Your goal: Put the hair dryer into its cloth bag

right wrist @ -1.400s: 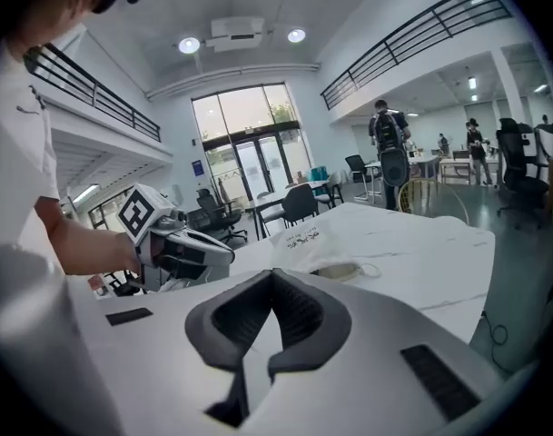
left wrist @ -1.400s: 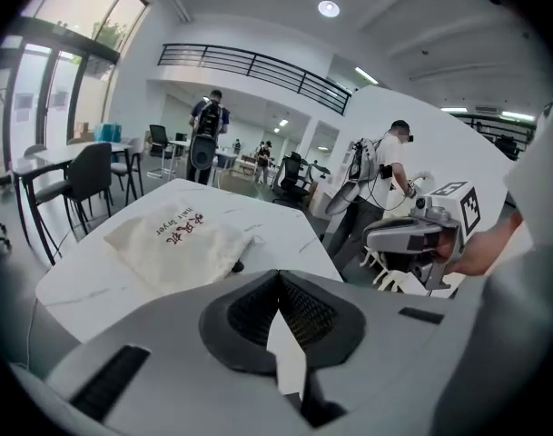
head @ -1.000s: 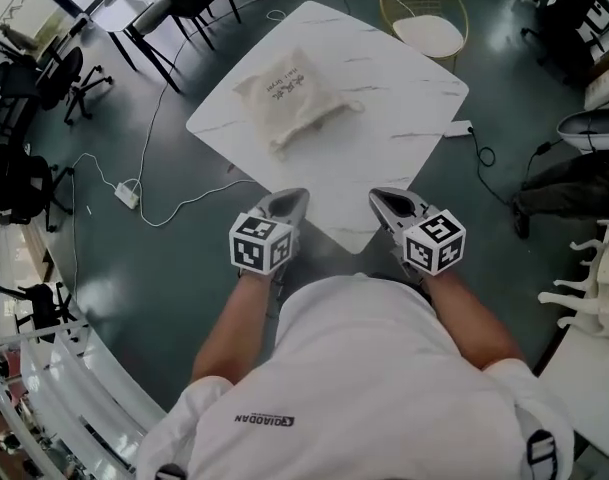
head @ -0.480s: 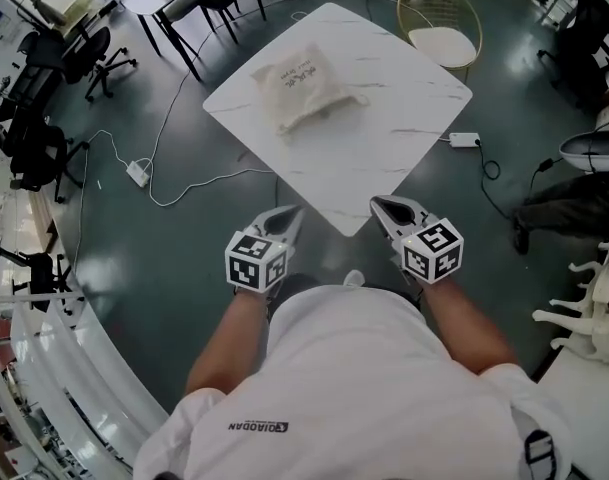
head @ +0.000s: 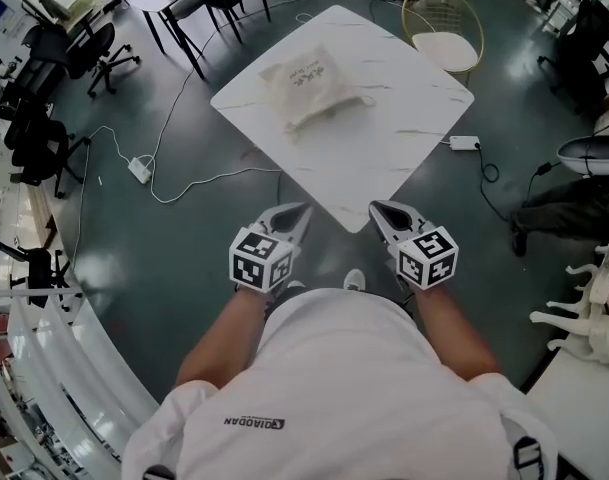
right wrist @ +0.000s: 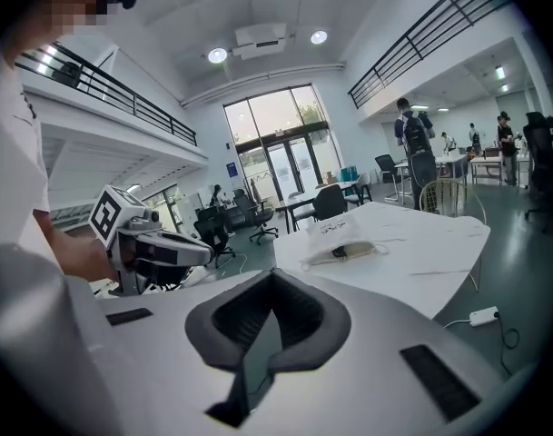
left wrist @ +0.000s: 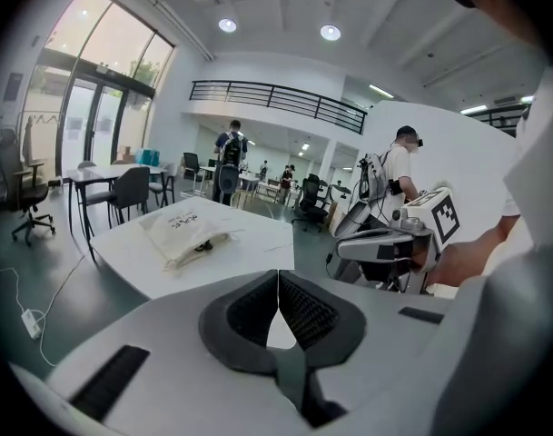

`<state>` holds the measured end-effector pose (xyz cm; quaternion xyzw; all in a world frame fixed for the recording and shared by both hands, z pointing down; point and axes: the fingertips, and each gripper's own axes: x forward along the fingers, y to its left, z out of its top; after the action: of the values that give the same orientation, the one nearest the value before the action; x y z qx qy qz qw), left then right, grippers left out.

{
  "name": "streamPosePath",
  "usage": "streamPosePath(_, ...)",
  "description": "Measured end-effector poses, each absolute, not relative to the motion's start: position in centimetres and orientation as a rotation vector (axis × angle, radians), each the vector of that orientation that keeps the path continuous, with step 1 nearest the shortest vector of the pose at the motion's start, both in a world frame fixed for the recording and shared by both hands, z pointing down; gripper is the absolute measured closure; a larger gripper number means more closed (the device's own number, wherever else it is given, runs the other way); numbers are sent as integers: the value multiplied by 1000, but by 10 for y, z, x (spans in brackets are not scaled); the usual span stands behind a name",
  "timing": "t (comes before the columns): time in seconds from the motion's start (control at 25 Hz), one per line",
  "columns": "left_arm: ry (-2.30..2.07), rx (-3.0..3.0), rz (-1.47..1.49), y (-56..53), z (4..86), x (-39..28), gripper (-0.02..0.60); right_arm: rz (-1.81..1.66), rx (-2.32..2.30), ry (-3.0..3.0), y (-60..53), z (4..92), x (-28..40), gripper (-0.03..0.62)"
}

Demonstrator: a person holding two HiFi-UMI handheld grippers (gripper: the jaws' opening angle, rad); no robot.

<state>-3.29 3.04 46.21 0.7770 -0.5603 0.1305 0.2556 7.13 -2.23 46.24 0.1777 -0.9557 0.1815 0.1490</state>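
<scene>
Both jaws closed and empty; cloth bag [head: 309, 86] lies well ahead of them on the table [head: 404, 148].
Left gripper [head: 288, 218], right gripper [head: 388, 216] hold nothing. Bag looks soft, limp, light; the dark bit at its mouth is likely the hair dryer [right wrist: 340, 252], stiff and heavier. I'd pinch the mouth hem.

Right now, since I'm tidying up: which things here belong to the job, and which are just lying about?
Job: bag on the table; left gripper and right gripper, both shut, empty.
Lying about: wire chair; power strip.
</scene>
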Motion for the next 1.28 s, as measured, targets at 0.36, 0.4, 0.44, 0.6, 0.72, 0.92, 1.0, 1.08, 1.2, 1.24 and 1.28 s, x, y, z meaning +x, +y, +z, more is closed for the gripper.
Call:
streamPosePath(0.36,-1496,2139,348,26,462,-29,554,456,564,-2759,-24,448,78,572)
streamPosePath(0.4,-1493,2145,347,27,461,-27,554,457,566,-2757,-21,449,80,572)
streamPosePath(0.44,-1493,2150,346,27,459,-25,554,456,565,-2754,-19,450,83,572)
streamPosePath(0.6,-1497,2161,332,25,455,-17,554,458,557,-2735,-15,457,94,572)
streamPosePath(0.72,-1502,2166,326,25,453,-14,554,474,567,-2731,-13,460,100,572)
streamPosePath(0.92,-1521,2171,333,24,448,-15,554,482,572,-2738,-13,459,104,572)
streamPosePath(1.0,-1530,2166,335,23,447,-19,554,483,574,-2743,-14,458,103,572)
streamPosePath(1.08,-1531,2162,337,24,447,-20,554,480,574,-2746,-15,458,104,572)
streamPosePath(1.2,-1527,2161,341,26,448,-18,554,487,569,-2748,-16,459,103,572)
streamPosePath(1.24,-1527,2161,342,26,448,-17,554,495,567,-2750,-16,459,102,572)
streamPosePath(1.28,-1526,2162,343,26,448,-16,554,500,565,-2751,-17,460,101,572)
